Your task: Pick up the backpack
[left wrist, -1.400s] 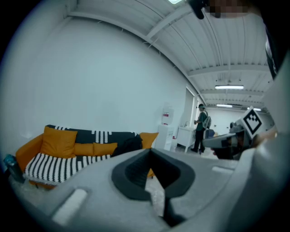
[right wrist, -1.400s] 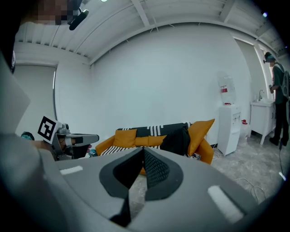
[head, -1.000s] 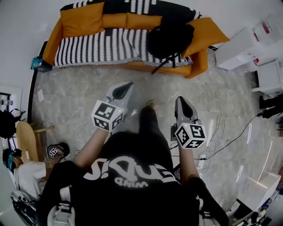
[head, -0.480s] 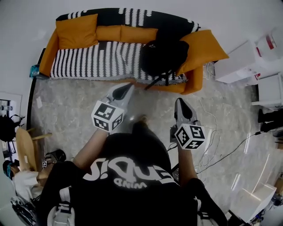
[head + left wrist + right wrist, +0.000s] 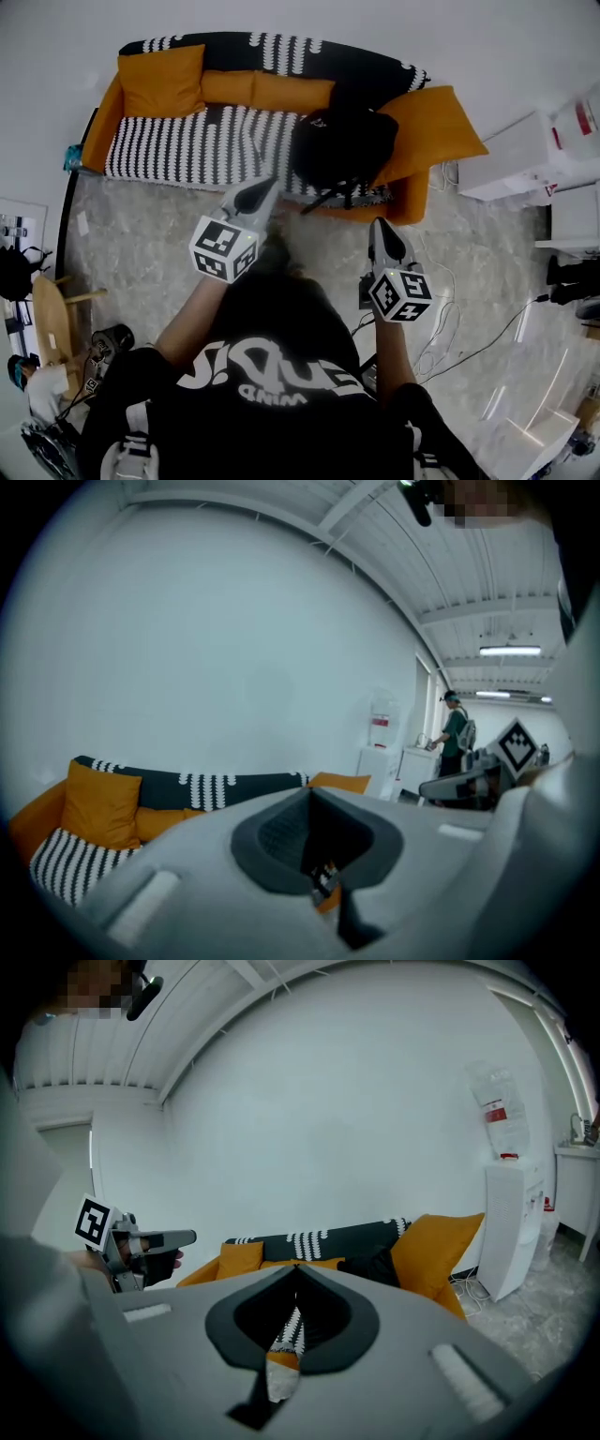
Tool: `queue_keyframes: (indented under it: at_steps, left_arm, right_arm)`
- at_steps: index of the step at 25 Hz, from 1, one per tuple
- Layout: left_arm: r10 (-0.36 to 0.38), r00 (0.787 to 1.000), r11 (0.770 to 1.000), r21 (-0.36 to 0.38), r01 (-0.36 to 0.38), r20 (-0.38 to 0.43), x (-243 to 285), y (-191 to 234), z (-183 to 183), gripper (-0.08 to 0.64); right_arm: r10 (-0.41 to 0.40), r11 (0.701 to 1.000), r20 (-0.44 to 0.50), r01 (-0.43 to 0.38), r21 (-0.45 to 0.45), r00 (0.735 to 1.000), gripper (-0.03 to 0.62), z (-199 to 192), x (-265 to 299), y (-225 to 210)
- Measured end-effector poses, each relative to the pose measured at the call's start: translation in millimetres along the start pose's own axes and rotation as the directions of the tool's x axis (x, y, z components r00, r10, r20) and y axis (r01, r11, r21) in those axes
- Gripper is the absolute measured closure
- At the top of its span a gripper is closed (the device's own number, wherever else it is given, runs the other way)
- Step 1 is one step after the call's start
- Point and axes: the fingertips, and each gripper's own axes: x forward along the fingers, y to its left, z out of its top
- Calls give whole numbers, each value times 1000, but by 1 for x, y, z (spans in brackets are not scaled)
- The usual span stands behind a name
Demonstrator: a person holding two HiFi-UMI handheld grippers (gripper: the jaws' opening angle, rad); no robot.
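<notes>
Ahead, the backpack (image 5: 342, 145) sits on the sofa (image 5: 178, 150), left gripper (image 5: 263, 184) and right gripper (image 5: 381, 225) closed, empty.

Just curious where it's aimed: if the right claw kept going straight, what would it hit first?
Probably the sofa, at its striped seat front close to the black backpack; nothing nearer shows, though depth is unclear.

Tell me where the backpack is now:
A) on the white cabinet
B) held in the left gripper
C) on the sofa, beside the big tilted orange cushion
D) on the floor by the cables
C: the black backpack sits on the sofa next to the cushion, and the left gripper and right gripper are both shut with nothing in them.
</notes>
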Motion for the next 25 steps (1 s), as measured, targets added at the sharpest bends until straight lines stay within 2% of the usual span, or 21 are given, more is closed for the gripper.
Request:
queue_keyframes:
  at_steps: [9, 19, 25]
  left_arm:
    - [-54, 998, 998, -14, 54, -11, 95, 33, 8, 560]
    - [-134, 989, 991, -19, 134, -54, 203, 89, 43, 560]
    - [-179, 982, 984, -33, 177, -67, 249, 132, 56, 560]
  right_arm:
    - [-43, 999, -9, 43, 8, 999, 592, 32, 67, -50]
    - [-59, 997, -29, 61, 49, 998, 592, 93, 174, -87]
    - [-97, 995, -40, 98, 12, 994, 592, 126, 231, -101]
